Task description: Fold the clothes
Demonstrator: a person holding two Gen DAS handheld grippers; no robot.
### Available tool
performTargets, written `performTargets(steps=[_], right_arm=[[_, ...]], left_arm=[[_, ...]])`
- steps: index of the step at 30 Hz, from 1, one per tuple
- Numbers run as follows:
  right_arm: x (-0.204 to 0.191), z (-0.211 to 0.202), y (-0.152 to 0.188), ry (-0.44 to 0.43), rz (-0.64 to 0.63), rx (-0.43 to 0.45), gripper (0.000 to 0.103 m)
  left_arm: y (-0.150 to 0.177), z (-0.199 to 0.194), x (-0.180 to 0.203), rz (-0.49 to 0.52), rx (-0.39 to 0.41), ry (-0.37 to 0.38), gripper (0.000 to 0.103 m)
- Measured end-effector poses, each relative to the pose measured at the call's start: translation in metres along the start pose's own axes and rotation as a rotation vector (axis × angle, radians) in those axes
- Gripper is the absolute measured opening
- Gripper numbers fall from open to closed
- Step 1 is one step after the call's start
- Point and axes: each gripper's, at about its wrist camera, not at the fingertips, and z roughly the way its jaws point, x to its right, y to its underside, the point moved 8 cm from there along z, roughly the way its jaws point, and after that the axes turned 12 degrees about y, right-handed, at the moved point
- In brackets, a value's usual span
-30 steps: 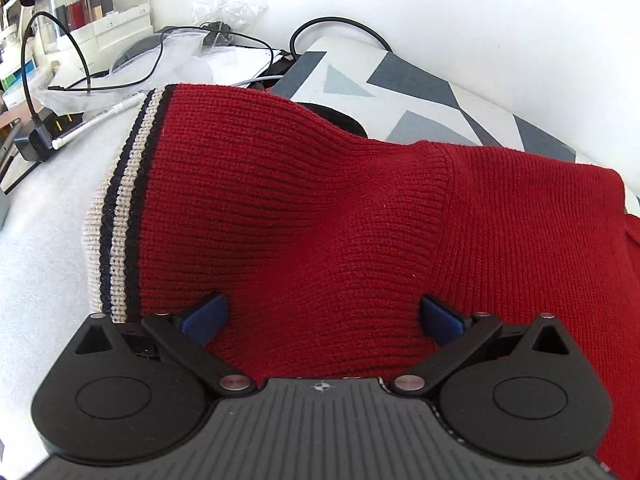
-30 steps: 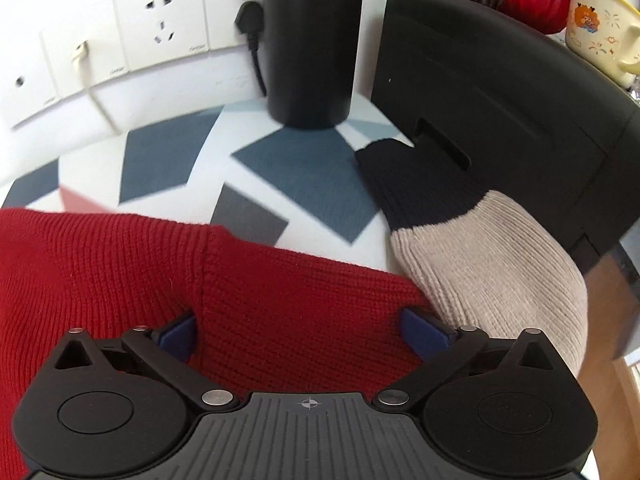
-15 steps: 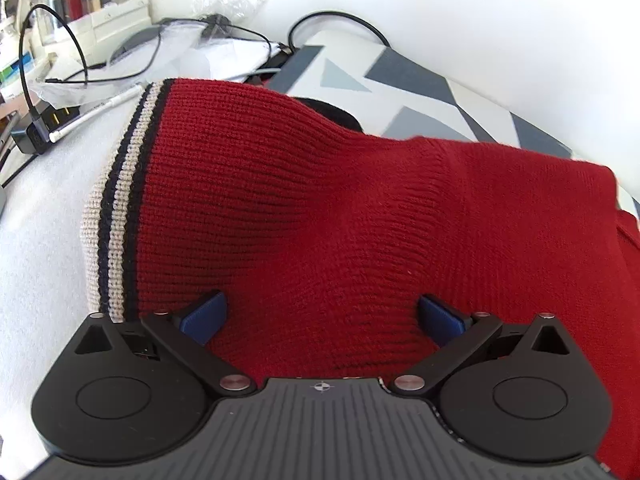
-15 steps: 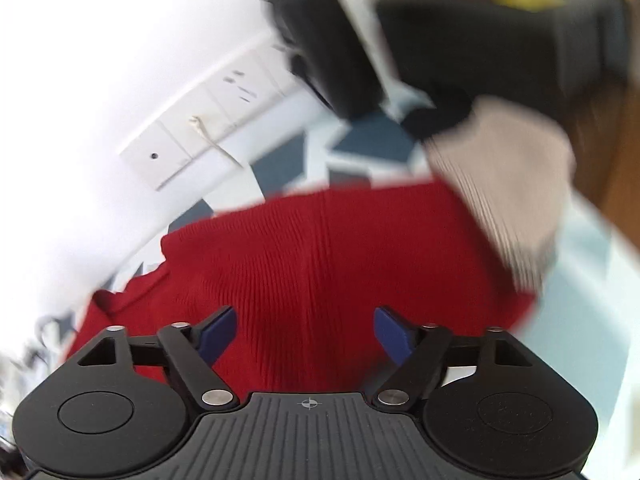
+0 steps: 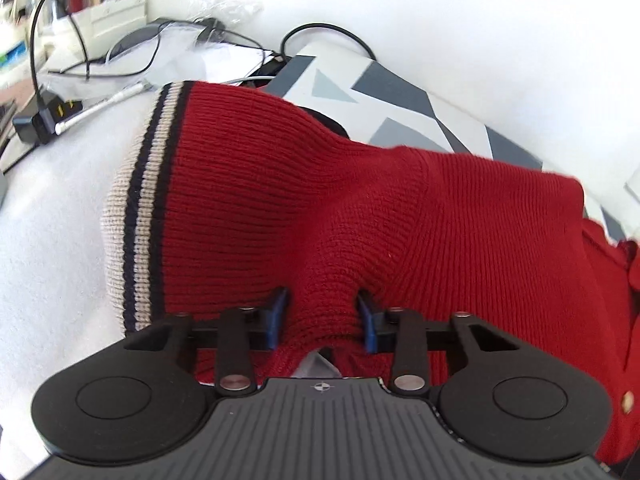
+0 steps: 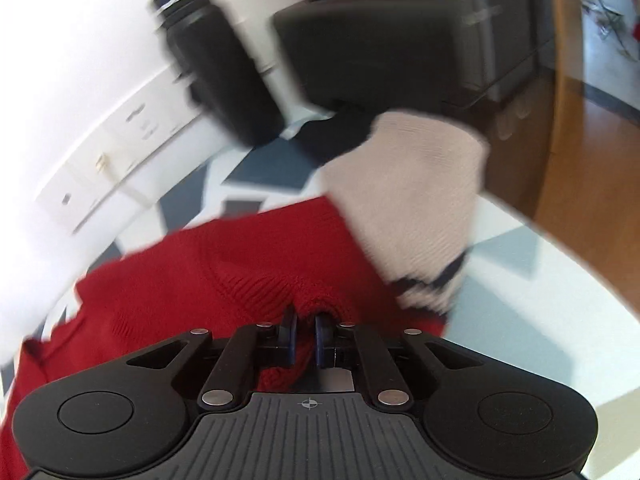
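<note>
Your left gripper point(image 5: 322, 314) fingers, wide a second ago, now closing on bunched ridge of red knit cardigan point(image 5: 360, 208), pads already pressing knit. Your right gripper point(image 6: 305, 334) fingers, also wide before, now clamped tight on cardigan fold near beige sleeve point(image 6: 404, 200). Cardigan lying on patterned table point(image 5: 400, 108), near edge pinched up both sides. You're likely starting lift for next fold; view blurring on right.

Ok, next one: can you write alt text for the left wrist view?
The left gripper is closing its blue pads on a bunched ridge of a red ribbed-knit sweater with a beige and black striped hem. The sweater lies on a white fleecy cloth; black cables and a grey-and-white geometric mat sit behind.
</note>
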Motion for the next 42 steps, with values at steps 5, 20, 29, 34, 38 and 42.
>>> performTargets(steps=[5,20,29,34,38,42], right_arm=[[-0.006,0.011,0.008,0.05,-0.097,0.011,0.007],[-0.074,-0.055,-0.007,0.0,-0.357,0.061,0.051],[-0.191,0.013,-0.031,-0.154,-0.567,0.092,0.057],[-0.258,0.077,-0.024,-0.169,-0.755,0.101,0.06],[-0.291,0.111,0.002,-0.22,-0.914,0.041,0.061],[-0.3,0.126,0.028,-0.252,-1.02,-0.016,0.06]], left_arm=[[-0.002,0.001,-0.003,0.012,0.011,-0.012,0.032],[-0.033,-0.05,0.059,0.285,-0.003,0.133,0.073],[-0.089,0.041,0.12,0.533,-0.09,0.238,0.078],[-0.098,0.115,0.144,0.695,-0.156,0.23,0.081],[-0.097,0.14,0.15,0.729,-0.159,0.237,0.081],[-0.092,0.154,0.153,0.732,-0.161,0.255,0.086]])
